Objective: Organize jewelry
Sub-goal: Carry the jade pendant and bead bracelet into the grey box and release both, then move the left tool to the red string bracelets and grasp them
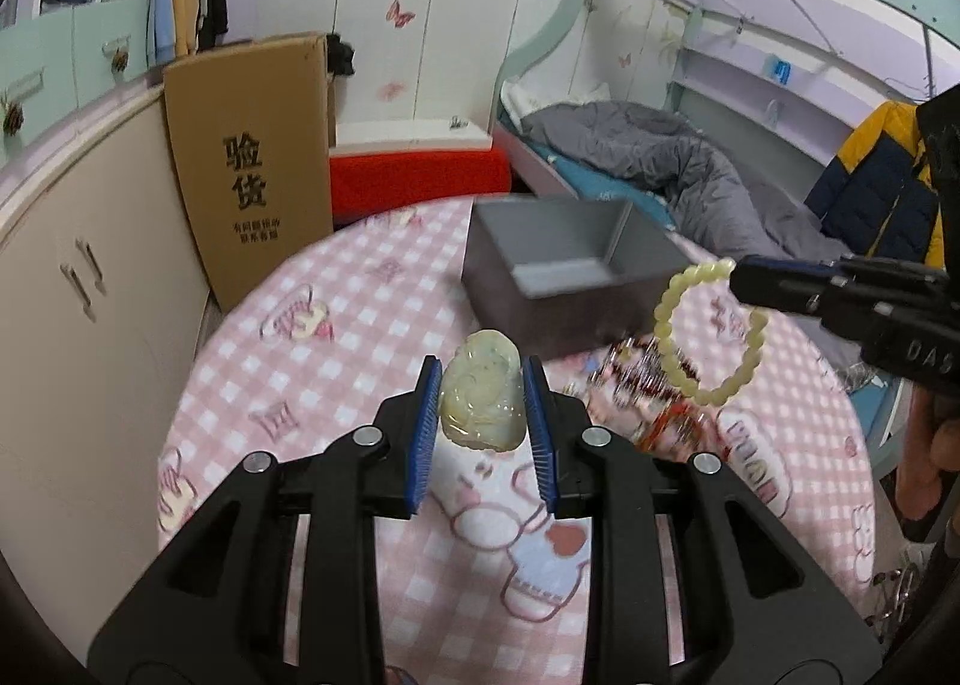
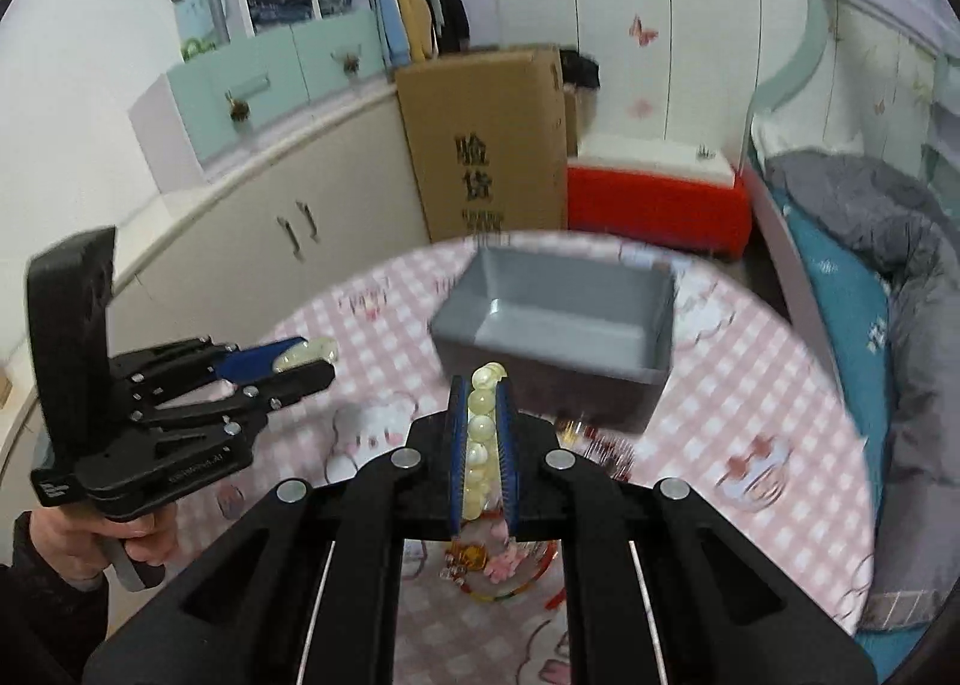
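Note:
My left gripper (image 1: 481,385) is shut on a pale carved jade pendant (image 1: 480,403), held above the pink checked tablecloth. The same gripper (image 2: 306,364) shows at the left of the right wrist view with the pendant (image 2: 306,352) between its pads. My right gripper (image 2: 480,403) is shut on a pale yellow bead bracelet (image 2: 483,433). In the left wrist view that bracelet (image 1: 708,337) hangs as a ring from the right gripper (image 1: 741,274). A grey open box (image 1: 564,271) (image 2: 558,325) stands behind both. Loose jewelry (image 1: 648,385) (image 2: 480,565) lies on the cloth below.
The round table (image 1: 336,337) has a pink checked cloth. Behind it stand a tall cardboard box (image 1: 252,162) and a red and white crate (image 1: 420,168). A bed with a grey quilt (image 1: 660,156) lies to the right. Cupboards (image 1: 78,277) line the left. A hand (image 2: 90,529) holds the left gripper.

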Tool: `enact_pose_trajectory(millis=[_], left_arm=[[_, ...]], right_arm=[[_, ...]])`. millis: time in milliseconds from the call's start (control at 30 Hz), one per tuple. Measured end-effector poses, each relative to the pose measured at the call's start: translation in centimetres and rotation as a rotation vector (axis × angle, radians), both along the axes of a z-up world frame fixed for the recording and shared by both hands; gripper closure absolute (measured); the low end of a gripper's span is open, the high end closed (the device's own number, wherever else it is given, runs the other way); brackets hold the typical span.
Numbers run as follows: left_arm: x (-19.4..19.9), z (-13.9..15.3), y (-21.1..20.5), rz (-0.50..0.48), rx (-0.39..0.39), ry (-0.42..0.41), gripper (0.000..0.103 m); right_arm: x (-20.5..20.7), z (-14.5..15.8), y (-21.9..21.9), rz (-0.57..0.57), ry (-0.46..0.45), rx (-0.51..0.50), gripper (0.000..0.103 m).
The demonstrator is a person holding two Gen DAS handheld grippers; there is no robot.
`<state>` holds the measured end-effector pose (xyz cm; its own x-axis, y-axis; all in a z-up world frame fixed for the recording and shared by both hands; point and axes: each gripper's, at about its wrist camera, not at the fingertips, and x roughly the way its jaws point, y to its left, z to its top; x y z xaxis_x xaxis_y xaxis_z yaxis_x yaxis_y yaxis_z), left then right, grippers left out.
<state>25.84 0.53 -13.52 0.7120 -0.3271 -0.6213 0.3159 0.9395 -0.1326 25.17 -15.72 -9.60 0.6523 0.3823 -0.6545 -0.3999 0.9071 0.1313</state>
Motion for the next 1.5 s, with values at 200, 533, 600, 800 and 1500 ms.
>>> enact_pose_trajectory(millis=[200,533,600,800,1500], left_arm=[[1.7,4.0,-1.1,-0.019,-0.015,-0.083,0.076],[7.9,5.5,-5.0,-0.073,-0.041,-0.041,0.075],[9.2,5.0,-5.5,-0.067,-0.038,-0.025,0.065],[10.7,4.3,-4.9,0.040,-0.005,-0.028,0.017],[3.4,6.6,-0.5,0.189,-0.013,-0.123,0.011]], right_arm=[[0.9,5.0,-1.5,-0.014,-0.120,0.006,0.095],[6.9,4.8,-3.2,-0.051,-0.080,0.054,0.095],[8.2,3.8,-3.1,-0.054,-0.046,0.062,0.095],[10.1,0.8,-4.3,-0.147,0.032,0.095,0.049],[4.6,3.3,-7.0,-0.294,-0.077,0.130,0.007]])
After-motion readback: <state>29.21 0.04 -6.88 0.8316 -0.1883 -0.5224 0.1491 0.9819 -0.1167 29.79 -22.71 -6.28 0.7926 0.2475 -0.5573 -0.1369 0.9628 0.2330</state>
